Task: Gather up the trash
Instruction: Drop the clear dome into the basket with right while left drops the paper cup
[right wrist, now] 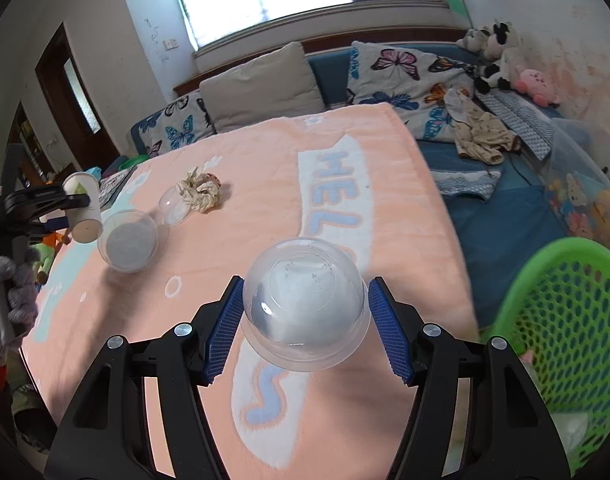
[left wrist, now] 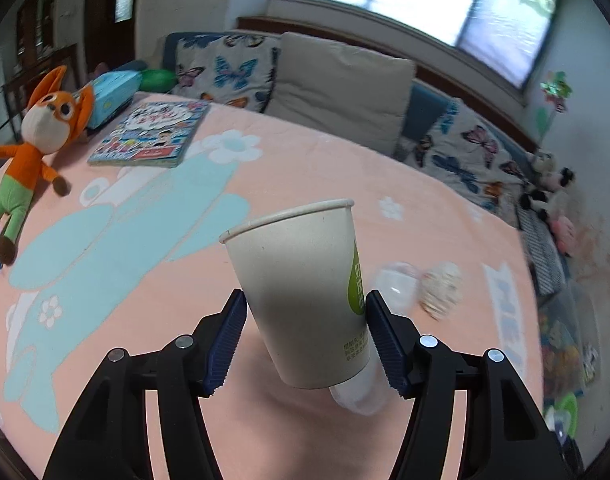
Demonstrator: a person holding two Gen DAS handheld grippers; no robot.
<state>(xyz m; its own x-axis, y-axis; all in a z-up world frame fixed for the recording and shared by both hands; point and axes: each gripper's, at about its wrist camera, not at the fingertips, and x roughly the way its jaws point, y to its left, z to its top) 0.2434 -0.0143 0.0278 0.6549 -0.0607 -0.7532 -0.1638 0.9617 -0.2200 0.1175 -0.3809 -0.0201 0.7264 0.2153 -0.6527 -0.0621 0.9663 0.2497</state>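
Your left gripper point(left wrist: 305, 336) clamps the paper cup point(left wrist: 301, 292) by its sides, lifted off the pink blanket point(left wrist: 305, 160); your right gripper point(right wrist: 305, 328) pinches a clear dome lid point(right wrist: 305, 304), both likely bound for the green basket point(right wrist: 565, 312) at your right, whose contents are mostly hidden

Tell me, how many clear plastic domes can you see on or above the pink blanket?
3. One clear dome sits between the right tool's pads. A second lies on the blanket beside the paper cup. A third rests against the crumpled tissue. More may be hidden.
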